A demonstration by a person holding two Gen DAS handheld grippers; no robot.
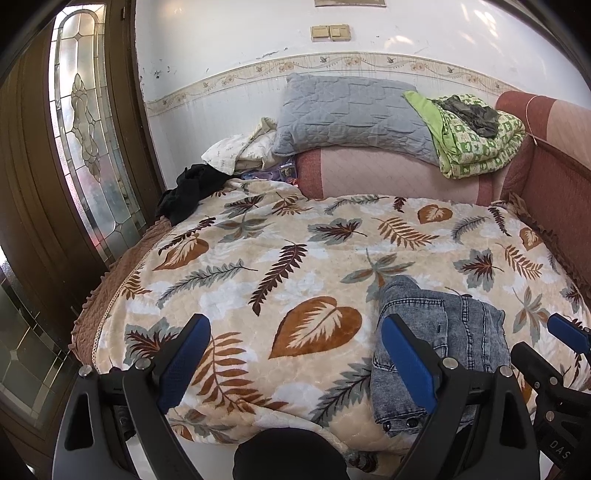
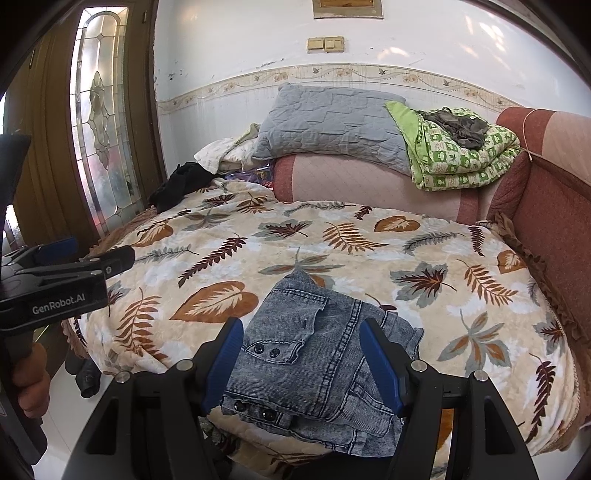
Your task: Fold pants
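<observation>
Pants (image 2: 314, 362) lie folded in a compact bundle at the near bed (image 2: 424, 236) edge, both grippers' fingers spread and empty; remaining work appears limited to squaring loose edges gently.

We cannot see the near end of the folded pants (image 2: 314, 373): in the right wrist view it runs under the right gripper (image 2: 308, 365), and in the left wrist view one blue finger (image 1: 408, 365) covers their left edge. The frame (image 2: 347, 8) high on the wall is cut by the top edge. We cannot identify the dark garment (image 1: 471, 112) on the green quilt (image 1: 476, 142).
</observation>
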